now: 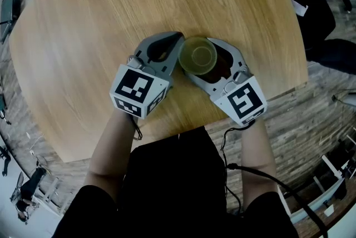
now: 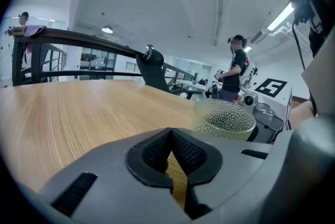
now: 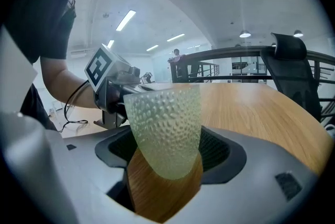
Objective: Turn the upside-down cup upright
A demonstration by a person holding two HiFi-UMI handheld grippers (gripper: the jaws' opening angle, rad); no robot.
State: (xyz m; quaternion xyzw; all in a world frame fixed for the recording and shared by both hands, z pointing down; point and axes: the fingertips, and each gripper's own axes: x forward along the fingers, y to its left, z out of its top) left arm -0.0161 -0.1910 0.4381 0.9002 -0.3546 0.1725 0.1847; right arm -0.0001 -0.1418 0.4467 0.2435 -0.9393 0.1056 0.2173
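Note:
A translucent, dimpled, yellow-green cup (image 1: 198, 55) stands mouth up, wide end on top, between the jaws of my right gripper (image 1: 214, 64), which is shut on its sides. In the right gripper view the cup (image 3: 165, 129) tapers down between the black pads, slightly tilted; whether its base touches the wooden table (image 1: 83, 36) I cannot tell. My left gripper (image 1: 177, 42) is just left of the cup, shut with nothing in it. In the left gripper view its pads (image 2: 157, 152) meet, and the cup (image 2: 224, 119) shows to the right.
The round table's near edge (image 1: 167, 139) runs right in front of the person's body. Cables (image 1: 250, 173) trail over the plank floor at the right. A standing person (image 2: 238, 68) and an office chair (image 3: 293, 71) lie beyond the table.

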